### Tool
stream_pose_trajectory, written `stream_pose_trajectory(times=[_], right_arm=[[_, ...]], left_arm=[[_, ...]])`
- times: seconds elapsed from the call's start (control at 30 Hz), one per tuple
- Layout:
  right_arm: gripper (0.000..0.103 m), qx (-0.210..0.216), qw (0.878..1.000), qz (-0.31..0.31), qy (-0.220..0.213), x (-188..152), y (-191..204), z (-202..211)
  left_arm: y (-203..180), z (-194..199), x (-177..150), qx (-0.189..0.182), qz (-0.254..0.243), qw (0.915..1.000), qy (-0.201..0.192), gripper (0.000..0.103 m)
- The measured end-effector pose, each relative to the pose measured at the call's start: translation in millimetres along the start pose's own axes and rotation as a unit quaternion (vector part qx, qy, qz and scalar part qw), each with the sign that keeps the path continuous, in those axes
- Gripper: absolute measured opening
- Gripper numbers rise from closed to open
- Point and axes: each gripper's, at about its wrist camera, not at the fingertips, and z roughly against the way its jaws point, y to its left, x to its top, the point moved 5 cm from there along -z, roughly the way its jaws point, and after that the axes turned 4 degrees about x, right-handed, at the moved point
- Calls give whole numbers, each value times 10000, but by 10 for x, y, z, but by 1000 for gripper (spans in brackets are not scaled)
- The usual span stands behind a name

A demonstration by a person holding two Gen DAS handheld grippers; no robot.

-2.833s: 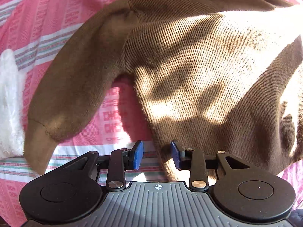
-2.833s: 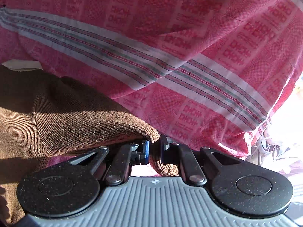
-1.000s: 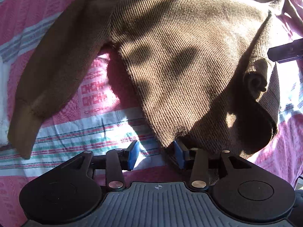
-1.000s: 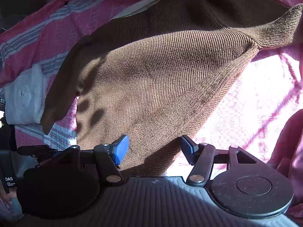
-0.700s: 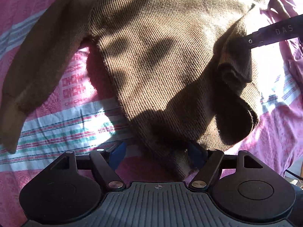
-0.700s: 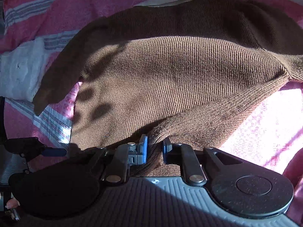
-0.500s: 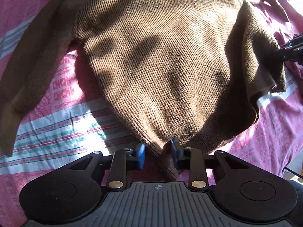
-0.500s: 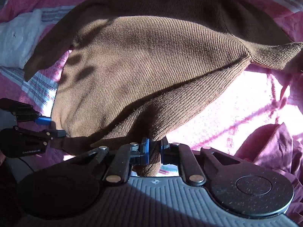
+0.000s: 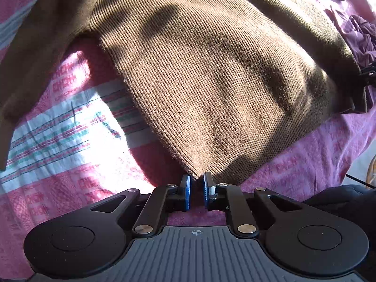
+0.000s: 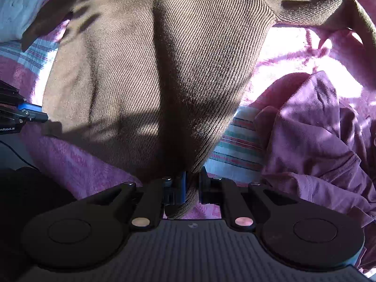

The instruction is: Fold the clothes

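Observation:
A brown knit sweater (image 9: 211, 70) lies spread on a pink striped bedsheet (image 9: 58, 129). My left gripper (image 9: 197, 181) is shut on the sweater's near hem corner, the blue pads pinching its tip. My right gripper (image 10: 191, 178) is shut on the other hem corner of the sweater (image 10: 164, 58), with fabric bunched between the jaws. The left gripper also shows at the left edge of the right wrist view (image 10: 33, 112). One sleeve (image 9: 35, 47) trails to the left, the other sleeve (image 10: 329, 7) lies at the upper right.
A crumpled purple garment (image 10: 317, 136) lies on the bed to the right of the sweater and shows in the left wrist view (image 9: 359, 33). A white fluffy item (image 10: 16, 7) sits at the far left. A cable (image 10: 14, 150) runs near the bed edge.
Both grippers closed on the sweater's hem corners and pulled them back toward me, stretching the hem flat. Earlier the right gripper let go of a sleeve cuff.

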Motion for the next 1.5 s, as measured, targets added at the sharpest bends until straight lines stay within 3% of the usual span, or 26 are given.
stream_pose_trajectory(times=[0.13, 0.23, 0.33, 0.37, 0.4, 0.47, 0.57, 0.63, 0.7, 0.8, 0.87, 0.93, 1.0, 1.07, 1.13, 1.17, 1.2, 1.23, 1.27, 1.33, 1.4, 1.5], right_arm=[[11, -203, 9996, 95, 176, 41, -82, -128], [12, -245, 9992, 132, 297, 81, -113, -210], [22, -158, 9989, 214, 390, 124, -128, -138], [26, -171, 9988, 252, 393, 139, -148, -87], [29, -184, 9988, 278, 363, 155, -175, -31], [30, -246, 9991, 248, 244, 207, -284, 108], [33, -458, 9989, -1, -126, 311, -561, 324], [40, -607, 9968, -260, -447, 419, -787, 464], [55, -697, 9919, -651, -835, 532, -1068, 573], [66, -996, 9799, -1040, -1379, 703, -1461, 676], [74, -1378, 9731, -1067, -1508, 842, -1689, 674], [75, -1586, 9704, -978, -1538, 943, -1851, 662], [77, -1746, 9682, -897, -1553, 1056, -1998, 633], [81, -1803, 9675, -878, -1542, 1172, -2118, 568], [80, -1776, 9688, -850, -1503, 1258, -2191, 507], [72, -1753, 9698, -835, -1477, 1300, -2226, 480], [60, -1628, 9736, -808, -1384, 1329, -2239, 491], [17, -1518, 9769, -773, -1292, 1356, -2253, 509], [11, -1567, 9779, -659, -1216, 1366, -2270, 596], [11, -1799, 9774, -358, -1055, 1372, -2321, 842], [11, -1924, 9772, -144, -881, 1352, -2381, 1099], [14, -2140, 9754, 295, -434, 1357, -2374, 1234]], left_arm=[[178, 68, -9, 155, 188, 9996, -137, 11], [344, 131, 29, 323, 357, 9983, -321, 27], [511, 196, 66, 491, 526, 9961, -505, 34], [567, 218, 79, 547, 582, 9952, -566, 43], [623, 240, 91, 603, 638, 9942, -627, 54], [735, 285, 115, 714, 751, 9918, -749, 62], [903, 353, 151, 881, 918, 9875, -932, 65], [934, 233, 418, 1085, 1068, 9818, -1136, 68], [849, 145, 756, 1264, 1148, 9761, -1342, 73], [676, -20, 1343, 1388, 1153, 9700, -1627, 70], [564, -150, 1683, 1415, 1020, 9698, -1706, 69], [469, -314, 2007, 1433, 857, 9708, -1724, 71], [411, -440, 2231, 1501, 678, 9721, -1668, 85], [329, -574, 2473, 1608, 510, 9714, -1672, 89], [254, -650, 2601, 1652, 432, 9713, -1653, 80], [230, -688, 2641, 1634, 415, 9729, -1582, 67], [206, -727, 2682, 1617, 399, 9744, -1510, 51], [183, -766, 2722, 1599, 383, 9759, -1438, 42], [179, -783, 2738, 1595, 385, 9765, -1400, 31], [193, -799, 2747, 1602, 409, 9769, -1357, 29], [206, -815, 2756, 1608, 433, 9772, -1315, 39], [186, -826, 2773, 1666, 447, 9764, -1300, 41]])
